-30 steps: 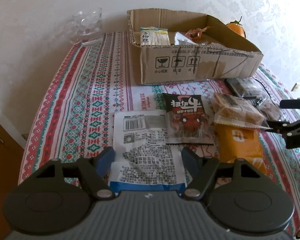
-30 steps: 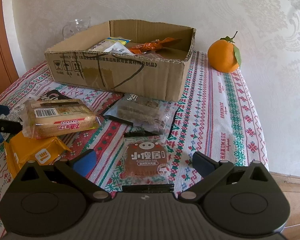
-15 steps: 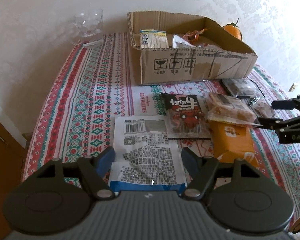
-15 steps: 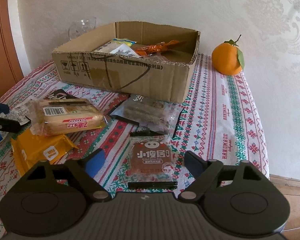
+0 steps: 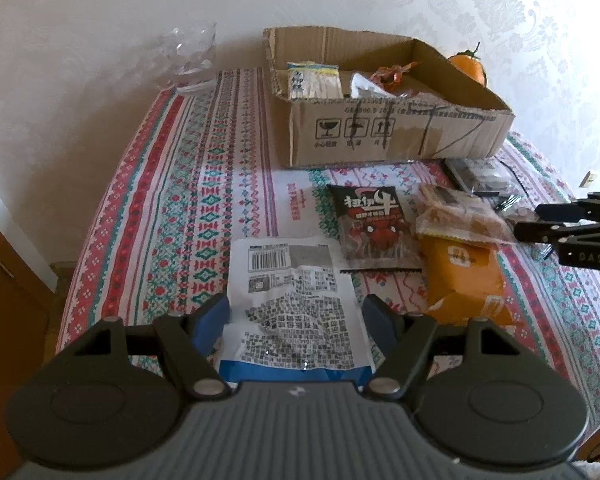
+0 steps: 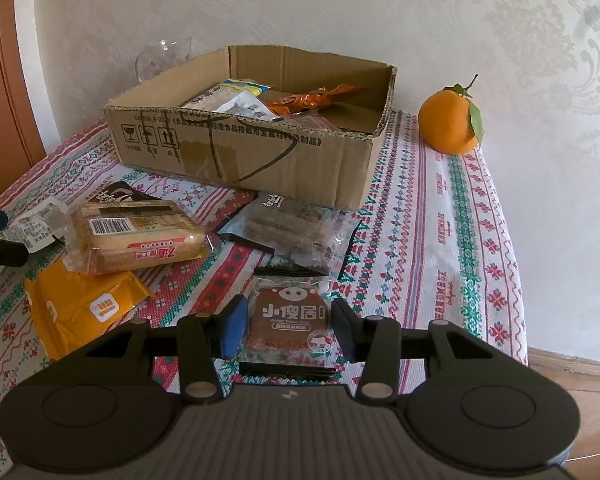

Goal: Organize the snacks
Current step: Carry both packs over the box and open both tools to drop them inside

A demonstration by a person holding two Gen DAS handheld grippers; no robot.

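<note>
**A:** Which step are we on, by your reading?

**B:** Picking up for the box. The right gripper (image 6: 288, 320) has just been closing, and its jaws now pinch the small brown snack packet (image 6: 290, 318) at the lower centre of the right wrist view, one pad against each side edge. The left gripper (image 5: 296, 324) has its jaws about the white printed bag (image 5: 296, 312) at the bottom centre of its own view; the pads sit right at the bag's edges, but I cannot tell whether they press it or merely flank it.

**A:** And to do it well?

**B:** I'd lift the brown packet straight up before swinging it, since it is thin and could slip or buckle. Then carry it over the near wall of the cardboard box (image 6: 244, 152) and let go above the bare floor at the box's right end, clear of the packets already inside.

**A:** What does each camera add?

**B:** The right view shows the whole orange (image 6: 450, 122) standing beside the box at the upper right, and the clear-wrapped dark bars (image 6: 292, 228) in full. The left view alone shows the whole black packet (image 5: 374, 226) in the middle, and the right gripper from the side at the right edge of the frame.
</note>
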